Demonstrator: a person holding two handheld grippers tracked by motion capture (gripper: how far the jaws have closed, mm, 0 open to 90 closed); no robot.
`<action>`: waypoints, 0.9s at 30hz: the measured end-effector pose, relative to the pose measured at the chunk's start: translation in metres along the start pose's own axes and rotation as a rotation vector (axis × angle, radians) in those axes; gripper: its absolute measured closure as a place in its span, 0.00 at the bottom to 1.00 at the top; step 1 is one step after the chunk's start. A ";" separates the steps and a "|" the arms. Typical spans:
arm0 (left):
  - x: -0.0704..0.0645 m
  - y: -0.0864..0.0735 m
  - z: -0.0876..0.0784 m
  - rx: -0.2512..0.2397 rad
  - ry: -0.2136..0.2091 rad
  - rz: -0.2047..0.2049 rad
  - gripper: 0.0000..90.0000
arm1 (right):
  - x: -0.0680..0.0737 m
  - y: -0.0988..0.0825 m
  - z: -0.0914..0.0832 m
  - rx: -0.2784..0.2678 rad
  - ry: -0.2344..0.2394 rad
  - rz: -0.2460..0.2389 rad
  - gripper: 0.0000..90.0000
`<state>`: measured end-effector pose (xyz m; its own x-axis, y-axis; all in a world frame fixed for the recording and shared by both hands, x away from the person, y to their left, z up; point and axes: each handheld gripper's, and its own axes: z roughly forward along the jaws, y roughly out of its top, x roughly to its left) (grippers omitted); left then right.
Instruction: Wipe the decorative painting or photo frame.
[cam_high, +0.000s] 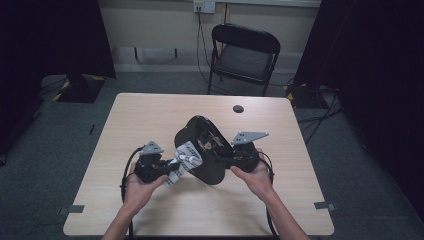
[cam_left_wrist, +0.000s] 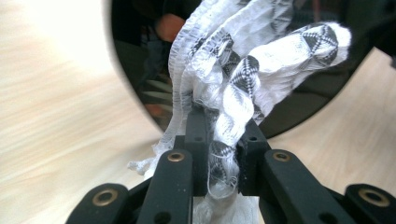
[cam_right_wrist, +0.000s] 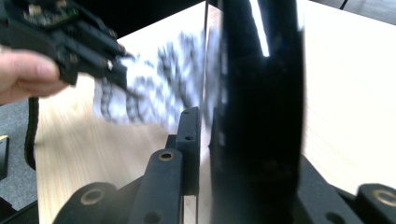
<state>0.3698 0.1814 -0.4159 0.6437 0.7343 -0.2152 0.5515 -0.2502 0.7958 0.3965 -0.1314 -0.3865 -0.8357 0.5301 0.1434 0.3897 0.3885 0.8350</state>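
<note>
Two hand-held grippers: both working above the tabletop (cam_high: 150, 115).
Left hand-held gripper (cam_left_wrist: 219, 154): jaws pinching a white, black-patterned cloth (cam_left_wrist: 243, 79), frayed and gauzy.
Right hand-held gripper (cam_right_wrist: 243, 140): jaws clamping the rim of a glossy black bowl (cam_high: 202, 150), tilted on edge.
Cloth: lying against the bowl.
Writing: none legible.
</note>
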 end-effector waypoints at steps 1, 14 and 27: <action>0.005 0.001 -0.005 -0.013 0.011 -0.010 0.87 | 0.000 -0.001 0.000 0.001 -0.001 0.004 0.82; 0.081 -0.005 -0.044 -0.076 0.214 -0.214 0.87 | 0.003 -0.012 -0.002 -0.005 0.009 0.009 0.83; 0.112 -0.030 -0.012 0.034 0.238 -0.291 0.87 | 0.005 -0.019 0.002 -0.002 0.007 0.028 0.84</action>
<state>0.4190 0.2787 -0.4571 0.3179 0.9031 -0.2888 0.7129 -0.0269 0.7008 0.3856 -0.1351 -0.4027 -0.8271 0.5354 0.1708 0.4126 0.3722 0.8314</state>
